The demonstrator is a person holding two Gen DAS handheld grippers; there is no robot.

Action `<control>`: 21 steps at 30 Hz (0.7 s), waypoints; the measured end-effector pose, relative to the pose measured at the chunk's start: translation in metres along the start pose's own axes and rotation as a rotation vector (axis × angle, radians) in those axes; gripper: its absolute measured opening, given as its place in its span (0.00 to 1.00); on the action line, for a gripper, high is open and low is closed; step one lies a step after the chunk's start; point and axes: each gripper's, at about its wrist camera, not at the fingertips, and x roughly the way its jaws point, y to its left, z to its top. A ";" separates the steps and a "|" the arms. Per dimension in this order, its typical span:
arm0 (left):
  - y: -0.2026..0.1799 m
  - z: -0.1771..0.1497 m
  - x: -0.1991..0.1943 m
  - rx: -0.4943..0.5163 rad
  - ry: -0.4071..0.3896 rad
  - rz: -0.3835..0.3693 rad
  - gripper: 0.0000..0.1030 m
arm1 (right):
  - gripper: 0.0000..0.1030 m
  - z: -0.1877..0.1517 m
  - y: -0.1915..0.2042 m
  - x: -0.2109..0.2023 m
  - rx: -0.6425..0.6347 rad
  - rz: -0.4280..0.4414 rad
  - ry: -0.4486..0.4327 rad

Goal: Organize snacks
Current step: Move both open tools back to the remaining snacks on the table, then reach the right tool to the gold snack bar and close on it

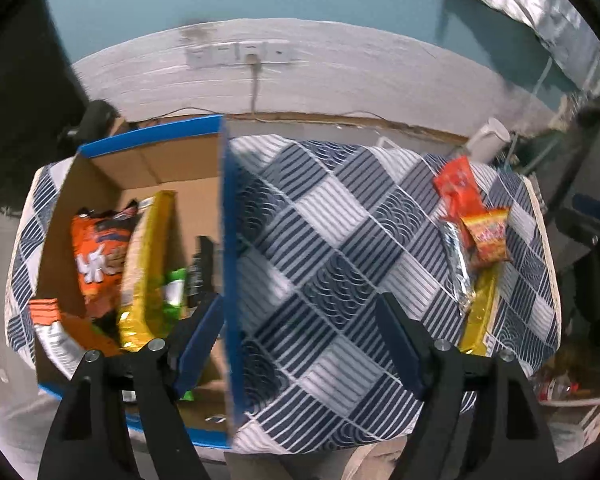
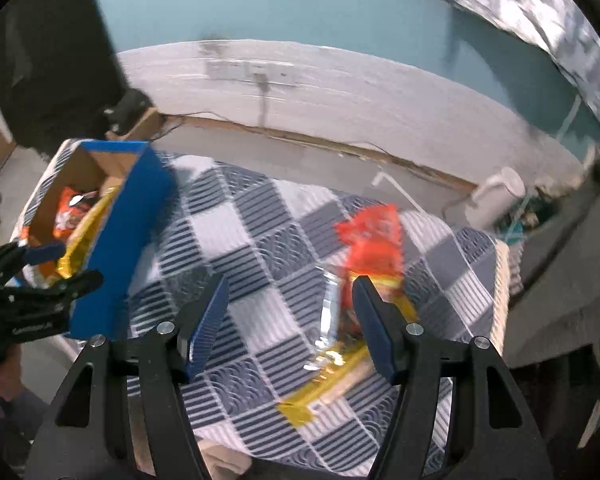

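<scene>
A: What sits at the far left?

B: A blue cardboard box [image 1: 225, 264], open at the top, on the left part of the bench [image 1: 340, 240], which wears a blue-and-white checked cloth. Inside stand an orange snack bag [image 1: 98, 256], a yellow packet [image 1: 148, 264] beside it and a green packet [image 1: 174, 290] further right.

A: And the left hand-held gripper [image 1: 300, 344]?

B: It points down over the box's right wall, one finger above the box's interior, the other above the cloth. Its jaws stand wide apart with nothing between them.

A: Moving right?

B: Bare cloth, then a cluster of loose snacks near the bench's right edge: a red-orange bag [image 2: 374, 244] farthest back, a silver foil packet [image 2: 330, 312] and a long yellow packet [image 2: 332, 380] nearer, overlapping one another.

A: The right hand-held gripper [image 2: 290, 320]?

B: It hovers above that cluster, jaws partly open and gripping nothing; its right finger covers part of the red-orange bag. A white jug [image 2: 496, 196] stands beyond the bench's far right corner.
</scene>
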 end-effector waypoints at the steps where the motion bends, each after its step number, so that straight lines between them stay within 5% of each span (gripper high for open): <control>1: -0.007 0.000 0.003 0.012 0.006 -0.001 0.77 | 0.63 -0.002 -0.009 0.002 0.016 -0.007 0.006; 10: -0.049 0.002 0.044 0.072 0.081 -0.004 0.77 | 0.63 -0.031 -0.078 0.034 0.111 -0.058 0.103; 21: -0.069 -0.009 0.098 0.094 0.181 0.001 0.77 | 0.63 -0.069 -0.118 0.087 0.378 0.017 0.264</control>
